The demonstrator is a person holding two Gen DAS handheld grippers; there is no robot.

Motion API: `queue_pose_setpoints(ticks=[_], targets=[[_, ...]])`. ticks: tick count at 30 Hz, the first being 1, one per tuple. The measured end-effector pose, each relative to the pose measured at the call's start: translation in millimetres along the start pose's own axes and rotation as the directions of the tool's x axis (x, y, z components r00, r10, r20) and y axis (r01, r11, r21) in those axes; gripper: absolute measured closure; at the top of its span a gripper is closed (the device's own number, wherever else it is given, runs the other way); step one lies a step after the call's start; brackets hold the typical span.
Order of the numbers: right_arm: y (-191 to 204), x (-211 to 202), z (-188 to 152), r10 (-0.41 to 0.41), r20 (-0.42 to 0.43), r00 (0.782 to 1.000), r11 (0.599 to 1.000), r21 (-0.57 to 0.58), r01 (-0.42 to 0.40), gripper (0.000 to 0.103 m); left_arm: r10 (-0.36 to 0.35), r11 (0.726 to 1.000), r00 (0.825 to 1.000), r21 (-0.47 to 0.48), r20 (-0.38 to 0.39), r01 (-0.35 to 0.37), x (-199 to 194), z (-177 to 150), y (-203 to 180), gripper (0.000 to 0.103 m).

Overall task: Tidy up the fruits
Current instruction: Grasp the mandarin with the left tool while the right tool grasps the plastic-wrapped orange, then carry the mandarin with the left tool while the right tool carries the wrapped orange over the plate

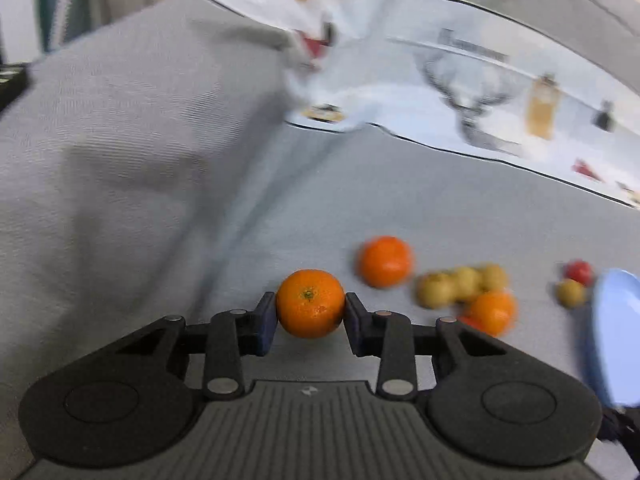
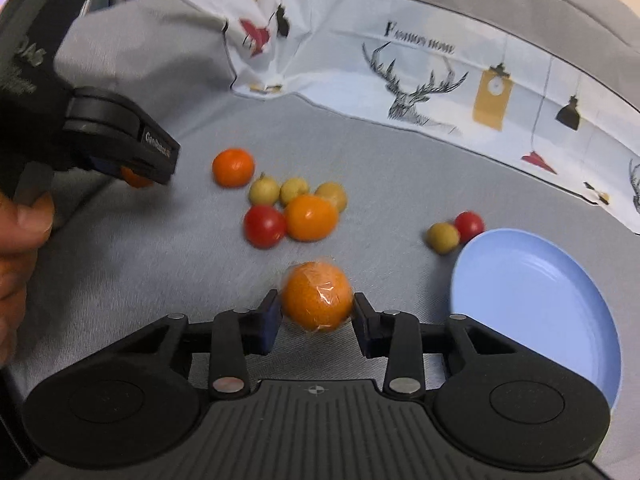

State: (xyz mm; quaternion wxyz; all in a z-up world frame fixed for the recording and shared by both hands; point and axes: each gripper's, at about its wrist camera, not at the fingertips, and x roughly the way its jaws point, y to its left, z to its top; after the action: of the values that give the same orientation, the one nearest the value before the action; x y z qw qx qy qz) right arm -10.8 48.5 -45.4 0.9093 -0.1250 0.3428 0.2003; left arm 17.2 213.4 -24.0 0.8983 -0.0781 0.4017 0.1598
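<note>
Fruit lay scattered on a grey cloth (image 2: 160,264), with two pieces already in grippers. The left gripper (image 1: 310,312) had its pads pressed against both sides of a bare orange (image 1: 310,304). The right gripper (image 2: 316,312) framed a wrapped orange (image 2: 318,298): the left pad touched its film, while the right pad sat just beside it, so a firm grasp could not be told. Beyond it, another orange (image 2: 233,167) lay alone, and near it a cluster held three yellow fruits (image 2: 297,191), an orange one (image 2: 311,217) and a tomato (image 2: 264,226), touching. Farther right, a yellow fruit (image 2: 442,237) and a small tomato (image 2: 469,226) sat beside the rim of a blue plate (image 2: 560,292). A printed cloth (image 2: 420,60) lay behind.
</note>
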Motion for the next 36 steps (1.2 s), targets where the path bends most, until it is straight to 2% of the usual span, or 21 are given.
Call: queue_pose_setpoints(ticks=[2, 5, 8, 22, 25, 29, 31, 32, 36], targets=[[-5.2, -0.1, -0.5, 0.006, -0.012, 1.000, 1.000, 0.026, -0.006, 0.064, -0.041, 0.999, 0.999, 0.011, -0.027, 0.041, 3.2, -2.1, -5.5, 0.064], [-7.5, 3.6, -4.1, 0.012, -0.047, 0.999, 0.999, 0.041, -0.010, 0.064, -0.105, 0.994, 0.987, -0.010, -0.121, 0.105, 15.4, -7.1, -8.1, 0.063], [-6.4, 10.5, -9.3, 0.021, -0.087, 0.996, 0.999, 0.039, -0.017, 0.064, -0.098, 0.995, 0.988, 0.004, -0.116, 0.099, 15.3, -8.8, -11.8, 0.063], [-12.9, -11.5, -8.8, 0.015, -0.025, 1.000, 0.999, 0.052, -0.014, 0.064, -0.093, 0.995, 0.988, 0.034, -0.123, 0.098, 17.5, -8.4, -14.1, 0.063], [-12.4, -14.6, -9.1, 0.014, -0.018, 1.000, 0.999, 0.042, -0.014, 0.064, -0.085, 0.995, 0.989, 0.046, -0.119, 0.091, 17.9, -7.6, -16.8, 0.063], [-11.7, -21.2, -8.6, 0.017, 0.009, 1.000, 0.999, 0.034, -0.017, 0.064, -0.087, 0.996, 0.992, 0.016, -0.088, 0.089, 12.3, -5.2, -10.1, 0.064], [-18.1, -35.2, -3.4, 0.012, 0.065, 0.998, 0.999, 0.039, -0.015, 0.064, -0.107, 0.994, 0.992, -0.004, -0.064, 0.107, 6.6, -3.4, -6.1, 0.064], [-18.1, -35.2, -3.4, 0.012, 0.065, 0.998, 0.999, 0.039, -0.015, 0.064, -0.117, 0.993, 0.992, -0.008, -0.049, 0.116, 2.5, -2.4, -5.4, 0.064], [-39.7, -60.8, 7.4, 0.001, 0.148, 0.989, 0.997, 0.078, -0.013, 0.064, -0.138, 0.990, 0.990, 0.027, -0.003, 0.138, -14.1, 0.3, -12.2, 0.064]])
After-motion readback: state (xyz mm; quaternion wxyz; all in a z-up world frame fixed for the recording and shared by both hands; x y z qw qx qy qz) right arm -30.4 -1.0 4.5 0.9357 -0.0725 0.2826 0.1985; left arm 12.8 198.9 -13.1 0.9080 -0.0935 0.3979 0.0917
